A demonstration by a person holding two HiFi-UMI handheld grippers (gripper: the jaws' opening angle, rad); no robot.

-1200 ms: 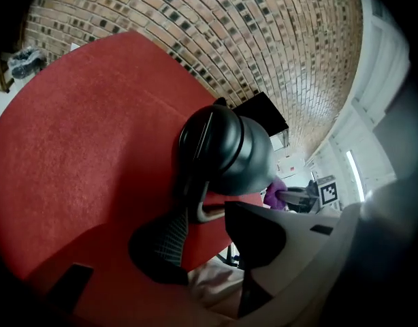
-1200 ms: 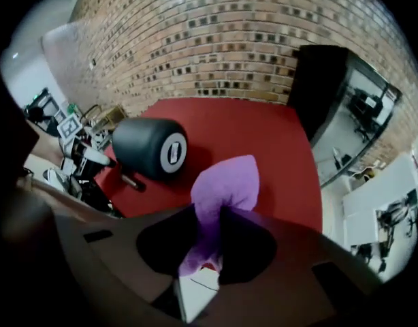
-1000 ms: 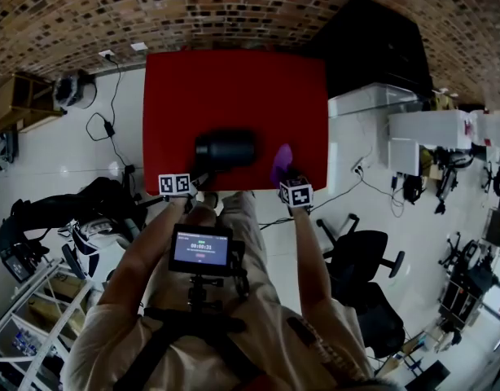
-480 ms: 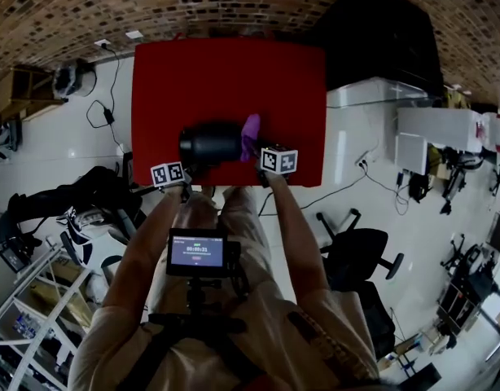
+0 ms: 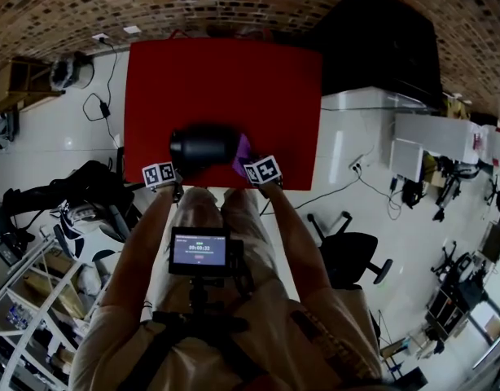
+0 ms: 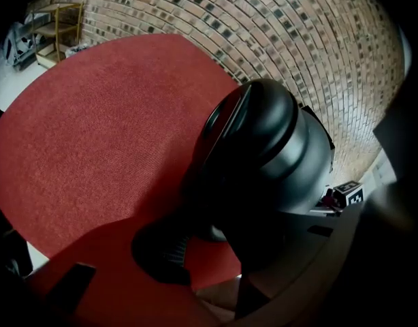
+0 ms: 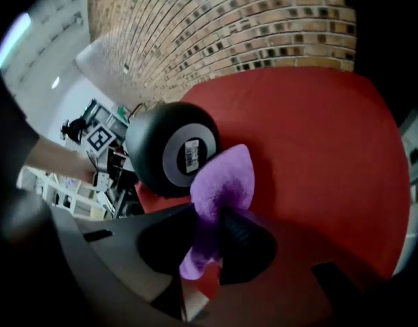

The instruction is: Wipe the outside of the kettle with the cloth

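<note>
Red table (image 5: 225, 80) sits against a brick wall (image 5: 234, 2), with white floor (image 5: 63, 145) on both sides. Black office chair (image 5: 353, 251) stands right of it, well apart. Black cabinet (image 5: 380, 47) and a white bin (image 5: 366, 100) are near the table's far right corner, and a metal shelf rack (image 5: 26, 300) is at lower left.

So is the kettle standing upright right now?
No, the kettle lies on its side on the red table, its round base facing the right gripper view.
</note>
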